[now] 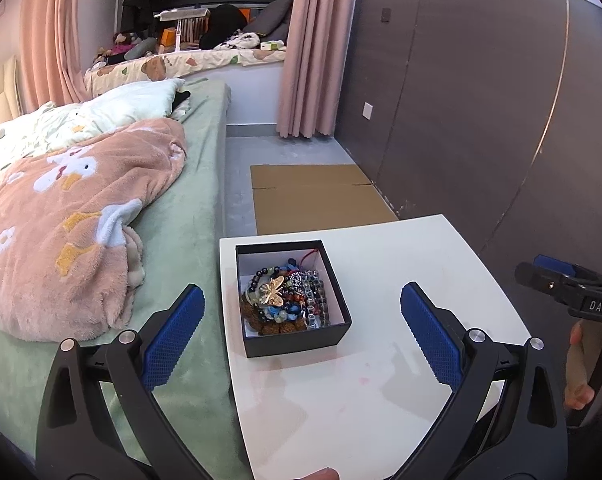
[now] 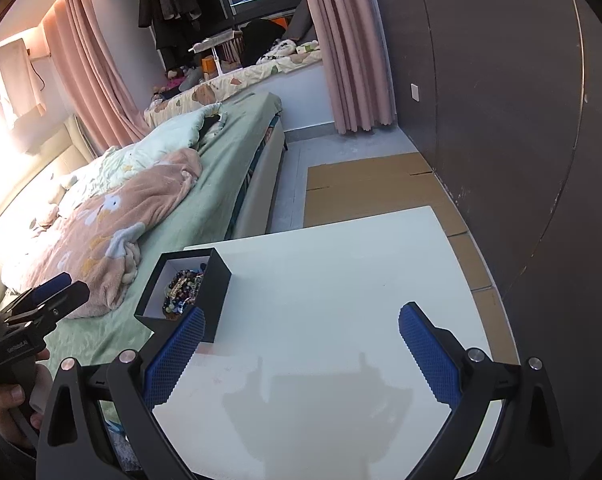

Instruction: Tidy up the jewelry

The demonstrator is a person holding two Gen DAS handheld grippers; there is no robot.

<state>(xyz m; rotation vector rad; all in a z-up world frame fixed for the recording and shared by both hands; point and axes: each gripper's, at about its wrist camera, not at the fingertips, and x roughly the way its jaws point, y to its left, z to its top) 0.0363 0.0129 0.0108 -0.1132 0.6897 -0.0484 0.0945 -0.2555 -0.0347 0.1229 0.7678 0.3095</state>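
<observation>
The table (image 1: 381, 380) has a smooth, glossy white top. On it the box (image 1: 297, 336) looks like matt black card with a white paper lining, holding shiny glass-like beads (image 1: 297, 300) and a gold metal butterfly (image 1: 273, 290). The gripper pads (image 1: 173, 336) are rough blue rubber (diamond-textured). The blanket (image 1: 61, 240) is fluffy pink fleece

An open black square cardboard box (image 1: 291, 300) sat on the white rectangular worktop (image 1: 401, 280), near its far left corner, with a heap of beaded bracelets (image 1: 285, 300) inside and a gold butterfly brooch (image 1: 273, 290) on top of the heap. A bed with a green sheet (image 1: 189, 216) ran along the worktop's left side; flattened brown cardboard (image 1: 317, 196) lay on the floor behind the worktop.
</observation>
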